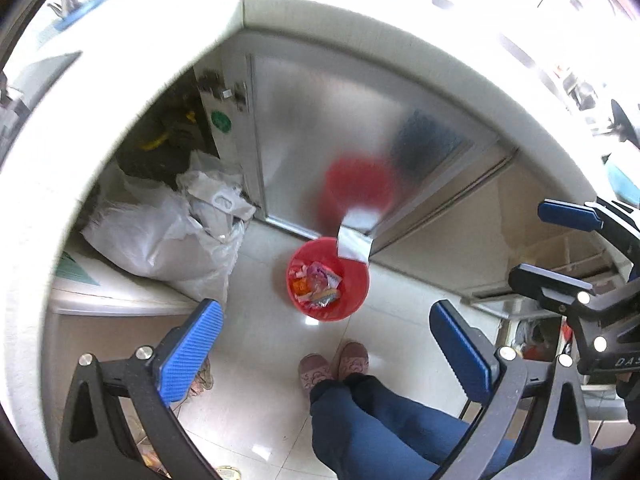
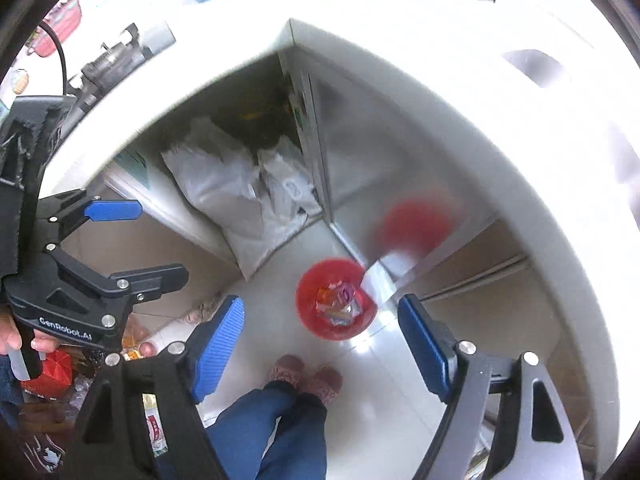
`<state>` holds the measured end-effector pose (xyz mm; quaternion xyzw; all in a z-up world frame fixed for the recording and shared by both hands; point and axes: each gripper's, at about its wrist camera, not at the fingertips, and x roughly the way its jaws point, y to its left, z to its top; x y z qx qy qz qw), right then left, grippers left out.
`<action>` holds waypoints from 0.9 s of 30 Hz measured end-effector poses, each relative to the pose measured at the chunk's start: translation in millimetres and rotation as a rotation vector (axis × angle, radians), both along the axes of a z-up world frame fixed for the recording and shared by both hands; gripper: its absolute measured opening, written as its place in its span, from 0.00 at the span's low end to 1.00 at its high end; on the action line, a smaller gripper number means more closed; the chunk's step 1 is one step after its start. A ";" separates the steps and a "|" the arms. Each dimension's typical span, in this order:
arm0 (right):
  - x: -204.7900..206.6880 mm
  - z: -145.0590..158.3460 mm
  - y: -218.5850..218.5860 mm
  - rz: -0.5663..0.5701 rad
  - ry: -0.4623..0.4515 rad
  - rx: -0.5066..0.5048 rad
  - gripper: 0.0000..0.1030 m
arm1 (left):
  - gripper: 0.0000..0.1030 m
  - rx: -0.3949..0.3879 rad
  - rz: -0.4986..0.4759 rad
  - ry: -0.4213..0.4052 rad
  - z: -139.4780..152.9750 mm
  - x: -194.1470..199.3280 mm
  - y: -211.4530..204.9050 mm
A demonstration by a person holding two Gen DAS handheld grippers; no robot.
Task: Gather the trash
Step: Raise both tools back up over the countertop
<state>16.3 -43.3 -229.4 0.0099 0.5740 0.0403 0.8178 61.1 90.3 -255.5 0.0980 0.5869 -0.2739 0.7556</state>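
Both grippers, left & right, fingers spread, nothing gripped; red bin wrappers blurry.

Wrappers in bin on floor, before cabinet door; sacks left of bin.

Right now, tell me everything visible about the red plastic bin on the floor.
The round red plastic bin stands upright and open-topped on the pale tiled floor, close to the foot of a frosted metal-framed cabinet door, which shows its red reflection. It looks like thin, glossy plastic, with no lid. Crumpled colourful wrappers lie inside, well below the rim. A strip of grey tape hangs over its far rim. Neither gripper touches it; a person's pink slippers stand just short of it.
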 end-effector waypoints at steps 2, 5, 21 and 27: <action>-1.9 22.5 -1.5 0.003 -0.034 -0.009 0.81 | 1.00 -0.005 0.006 -0.021 20.2 -1.0 -1.4; -7.8 51.3 -6.4 0.002 -0.084 -0.010 0.89 | 1.00 -0.012 0.007 -0.067 57.2 -1.6 -4.1; -5.2 137.2 -24.6 -0.004 -0.249 -0.030 0.99 | 1.00 -0.070 -0.024 -0.251 167.9 10.5 -30.3; 22.0 144.9 -34.1 -0.018 -0.272 -0.025 0.99 | 1.00 -0.062 -0.069 -0.315 178.6 39.8 -46.7</action>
